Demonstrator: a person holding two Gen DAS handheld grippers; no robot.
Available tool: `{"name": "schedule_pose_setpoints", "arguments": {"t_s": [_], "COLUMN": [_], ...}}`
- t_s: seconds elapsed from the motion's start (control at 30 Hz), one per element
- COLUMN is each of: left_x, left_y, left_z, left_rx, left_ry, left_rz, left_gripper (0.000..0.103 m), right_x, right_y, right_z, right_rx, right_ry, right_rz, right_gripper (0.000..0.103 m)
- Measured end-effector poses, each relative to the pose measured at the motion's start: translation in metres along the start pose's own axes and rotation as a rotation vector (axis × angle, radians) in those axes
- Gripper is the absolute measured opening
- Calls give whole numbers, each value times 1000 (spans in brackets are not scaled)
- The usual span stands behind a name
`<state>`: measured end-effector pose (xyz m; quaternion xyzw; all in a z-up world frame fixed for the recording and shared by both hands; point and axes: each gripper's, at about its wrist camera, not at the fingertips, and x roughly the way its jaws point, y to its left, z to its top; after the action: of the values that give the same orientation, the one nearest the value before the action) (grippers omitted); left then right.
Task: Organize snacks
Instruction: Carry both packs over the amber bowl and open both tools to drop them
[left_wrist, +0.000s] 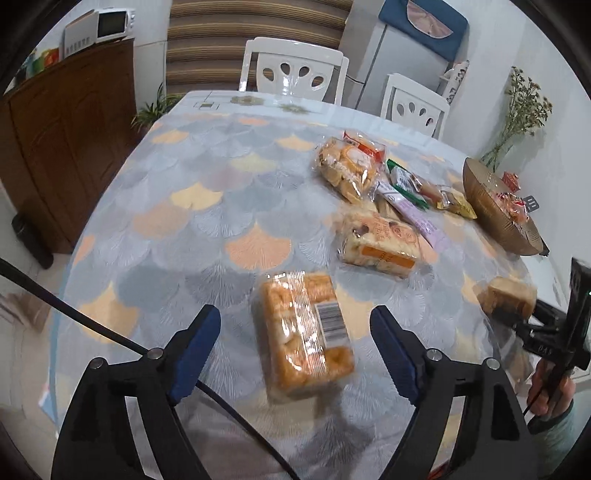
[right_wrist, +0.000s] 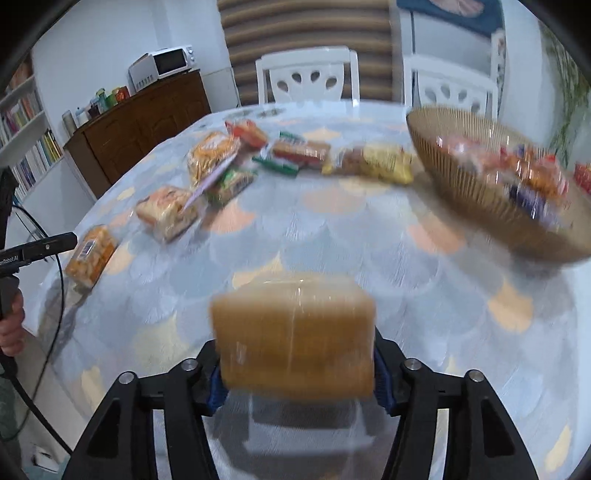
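My left gripper (left_wrist: 295, 350) is open above the table, its blue pads on either side of an orange cake pack (left_wrist: 304, 336) with a barcode label that lies on the cloth. My right gripper (right_wrist: 297, 373) is shut on a tan bread pack (right_wrist: 295, 332) and holds it above the table; it also shows in the left wrist view (left_wrist: 508, 299). A woven basket (right_wrist: 476, 192) with several snacks in it stands at the right; in the left wrist view the basket (left_wrist: 491, 210) is at the far right. Several loose snack packs (right_wrist: 207, 162) lie across the table's middle.
The table (left_wrist: 207, 221) has a fan-patterned cloth. White chairs (left_wrist: 295, 70) stand at its far side. A brown cabinet (left_wrist: 66, 140) is at the left. A vase of dried flowers (left_wrist: 517, 118) stands behind the basket. A black cable (left_wrist: 110, 336) crosses by my left gripper.
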<state>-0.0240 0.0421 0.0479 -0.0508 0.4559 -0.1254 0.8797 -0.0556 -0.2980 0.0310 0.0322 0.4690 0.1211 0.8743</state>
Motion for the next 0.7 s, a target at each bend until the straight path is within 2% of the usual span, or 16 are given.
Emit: {"name": "schedule_pose_setpoints", "arguments": {"t_s": [0.1,0.13,0.17,0.23,0.3,0.4,0.47,0.57,0.7], "left_x": [12,17,21,32,38,41,39,33,19], "left_y": [-6,-9,-12,-18,-20,-23,-22,-16,-27], "left_z": [-1,-2,-3,-4,-6,-10,-10,-8,-1], "left_rx": [-1,1,5,16,26,44,32,-13,22], "left_ry": [53,65,75,98,112,97,88,78,40], "left_rz": [5,10,21,71,99,151,149,105,93], "left_gripper": [82,82,82,81,61,43,43,42,42], "right_x": [0,-3,-5,-11,-15,-15,-14,-14,-11], "right_y": [-4,-4,-4,-5,-5,-8,-11,-11,-5], "right_z": [-10,-12,-13,-15,-18,-20,-21,-19,-15], "right_rx": [30,36,42,57,63,89,113,133,135], "right_ry": [14,9,6,-3,-8,16,31,34,55], "right_rz": [12,14,19,30,29,12,9,-1,-15], "right_gripper": [64,68,77,85,85,85,85,85,85]}}
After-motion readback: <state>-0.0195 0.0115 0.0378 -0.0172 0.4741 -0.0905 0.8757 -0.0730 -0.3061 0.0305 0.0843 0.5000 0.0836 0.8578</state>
